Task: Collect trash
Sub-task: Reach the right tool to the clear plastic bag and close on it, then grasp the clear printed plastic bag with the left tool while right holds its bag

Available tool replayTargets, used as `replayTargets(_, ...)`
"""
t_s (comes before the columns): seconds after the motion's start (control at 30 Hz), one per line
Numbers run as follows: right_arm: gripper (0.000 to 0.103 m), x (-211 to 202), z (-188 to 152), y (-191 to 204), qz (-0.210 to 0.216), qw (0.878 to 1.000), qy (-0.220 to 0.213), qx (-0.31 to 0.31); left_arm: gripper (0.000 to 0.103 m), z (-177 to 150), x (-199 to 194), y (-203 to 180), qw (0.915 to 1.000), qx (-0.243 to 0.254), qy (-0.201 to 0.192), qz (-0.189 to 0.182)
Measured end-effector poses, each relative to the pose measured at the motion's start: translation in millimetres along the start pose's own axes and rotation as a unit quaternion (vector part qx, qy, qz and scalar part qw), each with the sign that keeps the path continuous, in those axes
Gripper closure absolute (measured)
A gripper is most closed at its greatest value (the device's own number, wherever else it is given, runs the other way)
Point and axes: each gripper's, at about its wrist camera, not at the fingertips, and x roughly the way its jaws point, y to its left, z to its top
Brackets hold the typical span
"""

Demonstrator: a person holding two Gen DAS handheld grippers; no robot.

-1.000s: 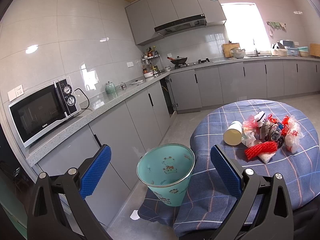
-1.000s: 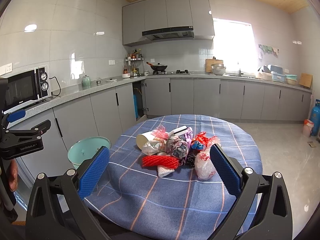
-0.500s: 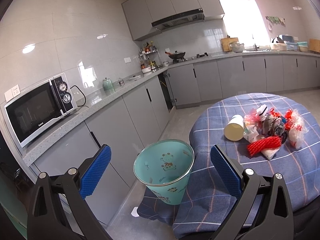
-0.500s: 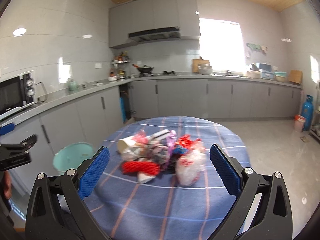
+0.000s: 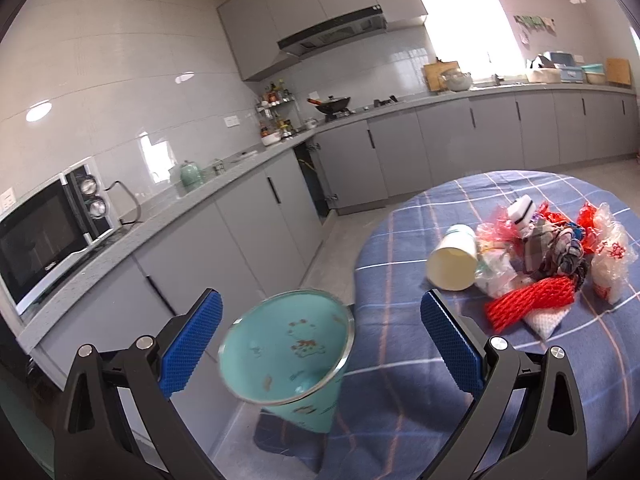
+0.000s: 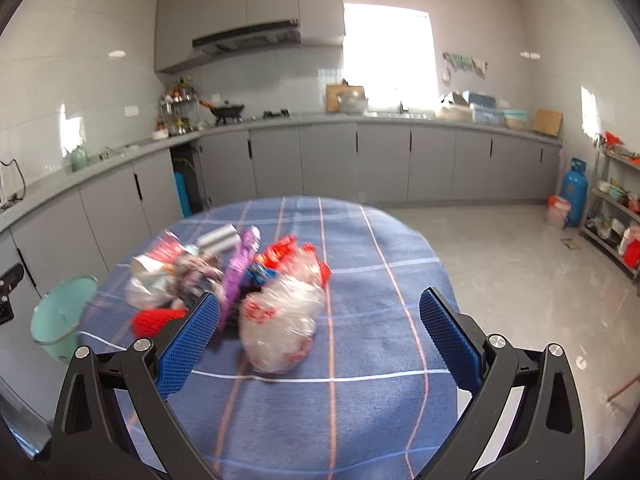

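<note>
right gripper (image 6: 320,336) has swung in toward the trash pile (image 6: 224,276) since a second ago, jaws wide, holding nothing; clear plastic bag (image 6: 284,328) now sits between its fingers, looks like the first pick. left gripper (image 5: 320,340) has closed on the teal bin (image 5: 288,352) beside the table (image 5: 400,344), also wide open and empty, bin mouth now between its pads (blurry). counts: one bin, one paper cup (image 5: 454,264), one red foam net (image 5: 528,304), one pile; bags too tangled to count.
</note>
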Motion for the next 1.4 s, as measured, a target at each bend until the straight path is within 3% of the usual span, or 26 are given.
replayTargets(0.27, 0.007, 34, -11, 2, 0.011, 1.000, 0.022, -0.003, 0.005, 5, 39, -50, 0.9998, 0.021, 0.002, -0.002)
replayTargets(0.4, 0.021, 53, -14, 9, 0.033, 0.999, 0.043, -0.006, 0.005, 2, 54, -65, 0.9995, 0.019, 0.024, -0.010)
replayTargets(0.5, 0.022, 68, -17, 14, 0.042, 0.997, 0.059, -0.005, 0.005, 0, 58, -73, 0.9992, 0.028, 0.026, -0.012)
replayTargets(0.57, 0.031, 80, -19, 18, 0.051, 0.996, 0.075, -0.008, 0.005, -1, 62, -77, 0.9990, 0.031, 0.029, -0.012)
replayTargets(0.63, 0.053, 88, -22, 20, 0.074, 0.992, 0.099, -0.002, 0.005, 0, 66, -78, 0.9989, 0.029, 0.035, -0.015)
replayTargets(0.67, 0.057, 90, -23, 21, 0.081, 0.991, 0.105, 0.000, 0.005, 0, 67, -79, 0.9989, 0.028, 0.036, -0.016)
replayTargets(0.73, 0.075, 90, -25, 24, 0.099, 0.989, 0.113, -0.007, 0.005, 1, 68, -80, 0.9989, 0.026, 0.036, -0.019)
replayTargets(0.8, 0.082, 87, -25, 26, 0.103, 0.989, 0.108, -0.013, 0.005, 3, 68, -82, 0.9989, 0.025, 0.034, -0.022)
replayTargets(1.07, 0.085, 57, -5, 23, 0.088, 0.995, 0.037, -0.023, 0.006, 8, 67, -97, 0.9983, 0.025, 0.030, -0.044)
replayTargets(1.4, 0.085, 65, -6, 13, 0.087, 0.995, 0.039, -0.012, 0.007, 8, 80, -126, 0.9945, 0.042, 0.044, -0.085)
